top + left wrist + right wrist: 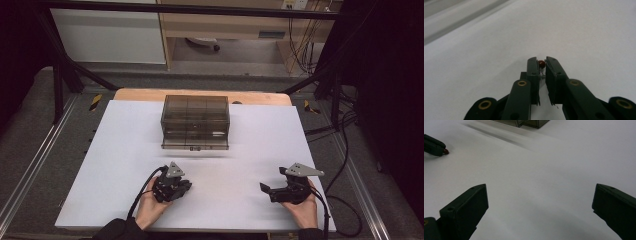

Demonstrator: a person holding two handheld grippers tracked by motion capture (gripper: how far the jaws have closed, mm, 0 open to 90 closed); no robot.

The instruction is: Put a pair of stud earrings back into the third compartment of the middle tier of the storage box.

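Smoky clear drawer box (195, 122) sits upper centre of the high view, far side of the white table sheet (250, 150), nothing between it and the hands. Left gripper (186, 185), lower left, has its jaws pinched on a small red bead (542, 64) with a bit of silver metal beneath it. Right gripper (265, 189), lower right, holds its jaws wide apart over bare sheet. Wooden table edge (150, 94) peeks out behind; grey floor, black frame bars, cables (345, 165) on the right. The box is cut off at the top of the right gripper view; what the bead belongs to is hard to make out.
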